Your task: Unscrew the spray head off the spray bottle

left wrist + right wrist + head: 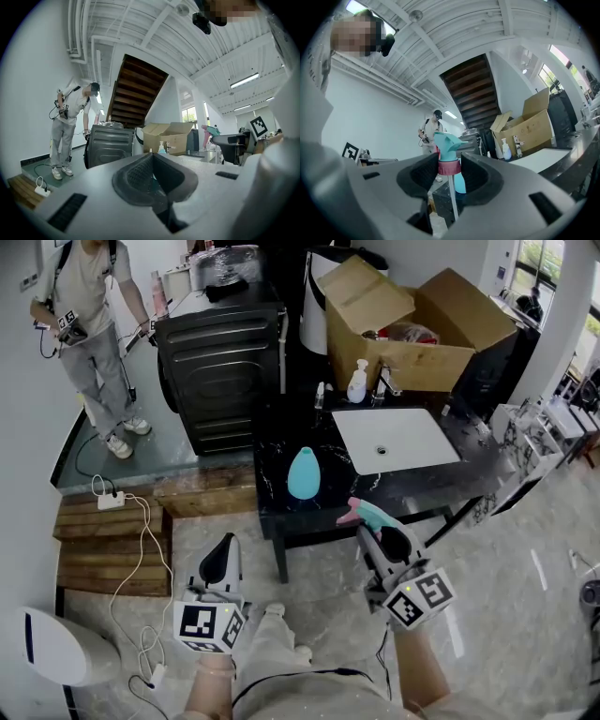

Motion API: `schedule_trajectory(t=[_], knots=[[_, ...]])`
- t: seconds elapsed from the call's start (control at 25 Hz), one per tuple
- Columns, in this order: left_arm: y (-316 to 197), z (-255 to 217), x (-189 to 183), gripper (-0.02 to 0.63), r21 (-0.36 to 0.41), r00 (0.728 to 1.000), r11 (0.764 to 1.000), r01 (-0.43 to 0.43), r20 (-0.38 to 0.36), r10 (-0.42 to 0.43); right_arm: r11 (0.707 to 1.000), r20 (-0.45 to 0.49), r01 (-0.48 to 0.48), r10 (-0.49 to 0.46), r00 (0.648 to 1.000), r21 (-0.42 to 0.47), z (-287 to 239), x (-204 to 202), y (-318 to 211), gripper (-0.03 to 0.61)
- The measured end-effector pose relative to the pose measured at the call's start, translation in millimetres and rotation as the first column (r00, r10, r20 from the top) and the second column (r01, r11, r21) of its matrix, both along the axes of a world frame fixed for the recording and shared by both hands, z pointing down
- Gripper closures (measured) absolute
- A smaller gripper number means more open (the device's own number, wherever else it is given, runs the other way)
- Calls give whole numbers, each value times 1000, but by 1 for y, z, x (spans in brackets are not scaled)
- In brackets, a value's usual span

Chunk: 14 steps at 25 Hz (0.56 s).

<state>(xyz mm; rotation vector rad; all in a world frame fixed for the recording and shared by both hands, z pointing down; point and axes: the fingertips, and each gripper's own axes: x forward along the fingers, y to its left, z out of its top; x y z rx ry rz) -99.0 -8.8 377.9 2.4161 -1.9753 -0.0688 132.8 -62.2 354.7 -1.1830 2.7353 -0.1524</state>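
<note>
The black bench (281, 501) with its white sink (394, 439) fills the middle of the head view. The teal bottle (303, 474) stands upright on it near the front edge, its neck bare, so the task looks done or nearly so.

The left gripper (225, 545) hangs low in front of the bench with its fingers (140, 176) pressed together on nothing. The bottle lies at about 1 o'clock from it, well apart.

The right gripper (373, 526) is the nearer one, and the bottle sits at roughly 11 o'clock from its tips. Its fingers (423, 174) pinch the spray head (445, 144) by the pink collar (449, 167). The head stands upright, nozzle on top, with the thin dip tube (453, 199) hanging straight down between the fingers — clear of the bottle.

Any coming move likely turns on that vertical tube: the head can be set down on the bench beside the bottle, probably laid on its side.
</note>
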Motion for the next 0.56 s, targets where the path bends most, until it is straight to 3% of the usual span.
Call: schedule_trajectory(t=[0.56], knots=[[0,-3,3,609,2,1000,1000,11,-2,-11,1000,13,11,-11,1000,-6,-1,2,-2,422]])
